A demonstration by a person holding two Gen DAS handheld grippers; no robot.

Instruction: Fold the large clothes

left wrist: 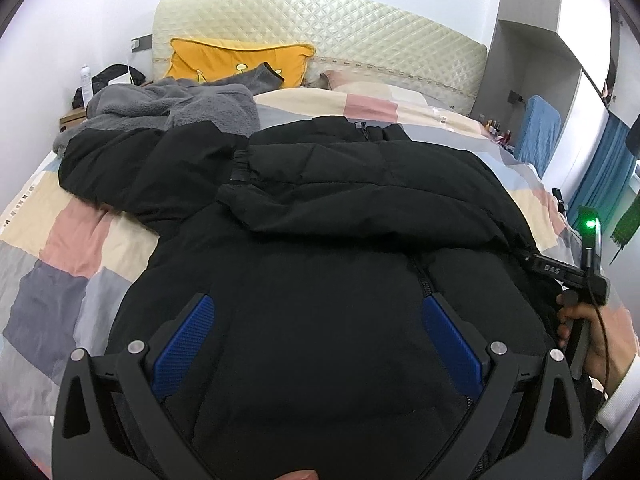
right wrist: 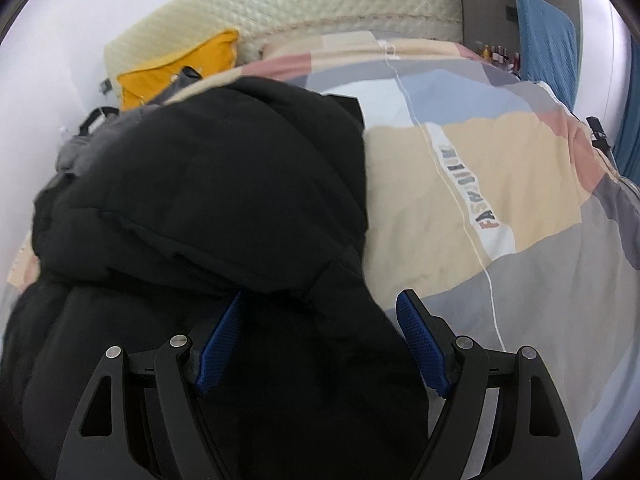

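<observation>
A large black padded jacket (left wrist: 320, 208) lies on the bed, front zip up, one sleeve folded across its chest and the other spread to the left. My left gripper (left wrist: 316, 312) is open, its blue pads (left wrist: 184, 344) wide apart over the jacket's lower front. In the right wrist view the jacket (right wrist: 208, 184) fills the left half. My right gripper (right wrist: 320, 304) is open at the jacket's right edge, with jacket fabric lying between its blue pads (right wrist: 422, 344). The right gripper's body and the hand holding it show at the right edge of the left wrist view (left wrist: 576, 280).
The bed has a patchwork duvet (right wrist: 500, 168) in pink, beige, grey and blue. A grey fleece garment (left wrist: 172, 108) and a yellow cushion (left wrist: 236, 60) lie near the quilted headboard (left wrist: 360, 32). A bedside table with small items (left wrist: 80, 104) stands at left, a blue chair (left wrist: 536, 132) at right.
</observation>
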